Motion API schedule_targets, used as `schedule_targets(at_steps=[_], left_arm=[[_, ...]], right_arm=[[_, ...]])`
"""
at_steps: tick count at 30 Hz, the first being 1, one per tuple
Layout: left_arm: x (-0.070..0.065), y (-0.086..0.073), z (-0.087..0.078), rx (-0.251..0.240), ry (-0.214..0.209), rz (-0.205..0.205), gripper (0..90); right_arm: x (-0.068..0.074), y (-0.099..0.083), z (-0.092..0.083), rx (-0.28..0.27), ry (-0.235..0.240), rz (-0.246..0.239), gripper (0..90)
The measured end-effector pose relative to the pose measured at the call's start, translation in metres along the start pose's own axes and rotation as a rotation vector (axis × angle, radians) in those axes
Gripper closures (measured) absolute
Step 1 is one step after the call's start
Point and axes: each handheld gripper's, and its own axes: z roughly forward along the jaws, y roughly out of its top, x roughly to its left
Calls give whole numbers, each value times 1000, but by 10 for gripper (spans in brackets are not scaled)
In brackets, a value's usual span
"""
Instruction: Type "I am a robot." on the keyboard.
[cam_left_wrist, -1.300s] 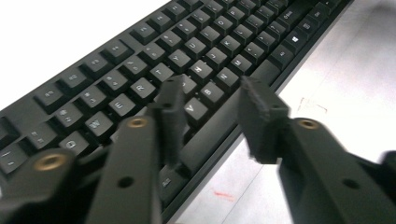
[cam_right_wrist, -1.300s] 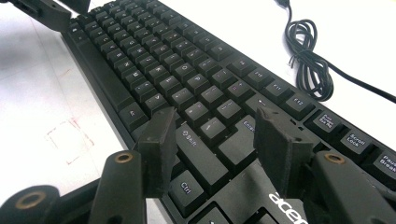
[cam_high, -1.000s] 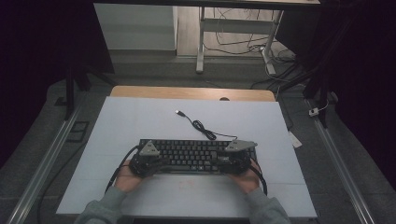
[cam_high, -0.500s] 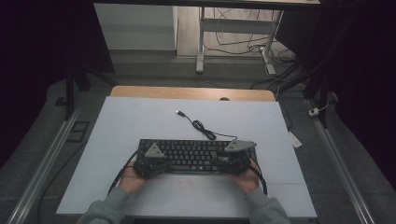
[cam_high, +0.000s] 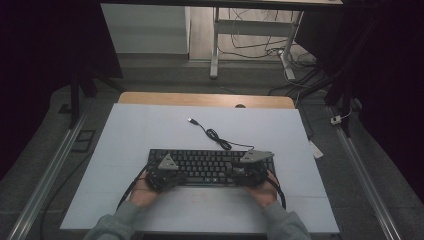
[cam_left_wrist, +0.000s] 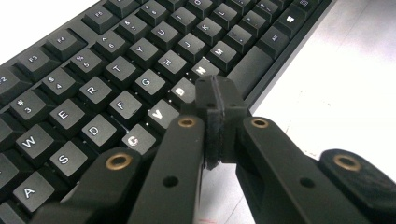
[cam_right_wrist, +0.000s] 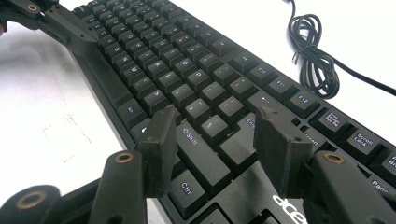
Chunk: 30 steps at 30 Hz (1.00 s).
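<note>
A black keyboard (cam_high: 210, 162) lies on the white board, nearer the front. My left gripper (cam_high: 176, 176) hovers over its left half. In the left gripper view its jaws (cam_left_wrist: 217, 100) are shut tip to tip with nothing between them, just above the B and N keys (cam_left_wrist: 201, 70); I cannot tell whether they touch a key. My right gripper (cam_high: 240, 174) stands over the keyboard's right part. Its jaws (cam_right_wrist: 217, 123) are open and straddle the right Shift key (cam_right_wrist: 198, 149), beside Enter, holding nothing. The left gripper's arm (cam_right_wrist: 51, 18) also shows at the far end of the keyboard (cam_right_wrist: 187, 65).
The keyboard's cable (cam_high: 215, 136) runs from its back edge in a small coil (cam_right_wrist: 317, 51) to a loose USB plug (cam_high: 191, 120). The white board (cam_high: 140, 130) rests on a wooden table (cam_high: 200, 99). Metal rails flank both sides; cords lie on the floor beyond.
My left gripper has edged a little to the right along the keyboard's front rows. The right gripper and the keyboard have stayed where they were.
</note>
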Motion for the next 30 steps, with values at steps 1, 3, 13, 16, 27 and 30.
schedule_targets(at_steps=[1,3,13,16,27,30], left_arm=[[0,0,1,0,0,-1,890],[0,0,2,6,2,-2,890],[0,-1,6,17,9,0,890],[-1,-1,4,6,19,6,890],[8,0,-22,-128,29,-75,741],[11,0,-28,-140,37,-100,587]], right_arm=[[0,0,0,0,0,0,494],[0,0,0,1,0,-1,493],[0,0,0,3,-2,2,493],[0,0,0,1,-2,0,494],[-1,0,-1,-2,-2,0,493],[0,0,-1,-3,-1,0,492]])
